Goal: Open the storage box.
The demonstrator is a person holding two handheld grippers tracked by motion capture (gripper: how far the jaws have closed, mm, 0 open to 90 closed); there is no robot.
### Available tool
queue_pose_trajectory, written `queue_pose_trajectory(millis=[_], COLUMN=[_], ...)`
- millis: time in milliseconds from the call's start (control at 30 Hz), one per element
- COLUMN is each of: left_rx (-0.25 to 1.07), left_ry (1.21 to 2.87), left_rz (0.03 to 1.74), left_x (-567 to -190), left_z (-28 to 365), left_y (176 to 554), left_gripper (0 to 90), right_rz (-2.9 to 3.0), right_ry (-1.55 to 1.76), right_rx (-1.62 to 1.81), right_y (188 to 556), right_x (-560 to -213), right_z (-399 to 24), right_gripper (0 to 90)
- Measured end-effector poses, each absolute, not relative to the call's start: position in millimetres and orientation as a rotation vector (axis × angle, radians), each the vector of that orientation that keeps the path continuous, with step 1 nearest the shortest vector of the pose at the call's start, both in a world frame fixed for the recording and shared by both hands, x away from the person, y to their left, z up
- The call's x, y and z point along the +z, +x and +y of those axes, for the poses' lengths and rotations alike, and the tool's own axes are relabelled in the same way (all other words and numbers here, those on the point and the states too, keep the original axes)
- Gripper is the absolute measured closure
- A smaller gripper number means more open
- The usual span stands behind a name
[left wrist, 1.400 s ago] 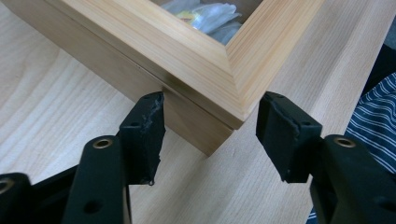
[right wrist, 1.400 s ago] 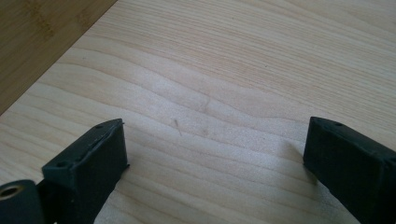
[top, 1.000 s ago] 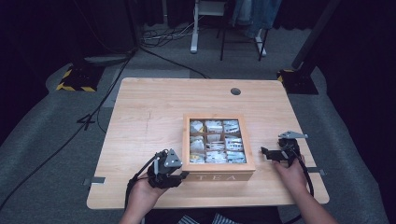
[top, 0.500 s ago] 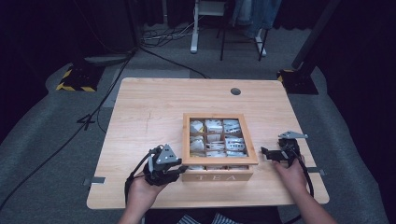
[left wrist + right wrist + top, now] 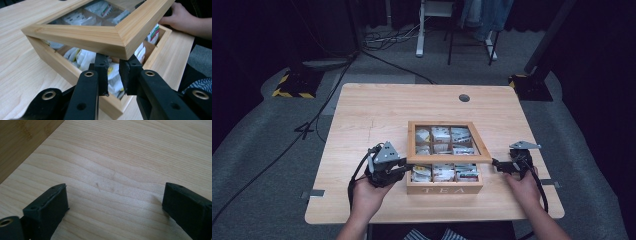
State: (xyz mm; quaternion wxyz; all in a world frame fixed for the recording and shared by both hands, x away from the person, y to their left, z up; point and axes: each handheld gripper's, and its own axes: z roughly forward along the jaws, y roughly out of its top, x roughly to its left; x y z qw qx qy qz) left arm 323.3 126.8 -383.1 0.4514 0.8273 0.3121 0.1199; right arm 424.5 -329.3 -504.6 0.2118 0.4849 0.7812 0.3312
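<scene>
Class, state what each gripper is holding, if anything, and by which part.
The left gripper pinches the front left corner of the tea box's lid, raised off the box. The right gripper holds nothing; it is open.

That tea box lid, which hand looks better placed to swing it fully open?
Left, probably. The left gripper is under the lid's raised corner, lid tilted above the tea box. The right gripper is open over bare table.

Clearance around the box
Raised lid (image 5: 447,159) partly roofs box (image 5: 444,189); a gap opens at its front. Counter (image 5: 377,112) lies free left, right and behind.
</scene>
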Motion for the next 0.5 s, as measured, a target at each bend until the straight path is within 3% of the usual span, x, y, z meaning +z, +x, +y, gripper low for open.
queue_pose_trajectory(millis=[500], left_rx=[0.383], left_ry=[1.946], left_rz=[0.791], left_x=[-371], left_z=[115], left_y=[336], left_gripper=[75.0], right_rz=[2.172], right_ry=[1.343], right_rx=[0.918], right_y=[425], right_x=[-505], right_z=[-329], right_gripper=[6.2])
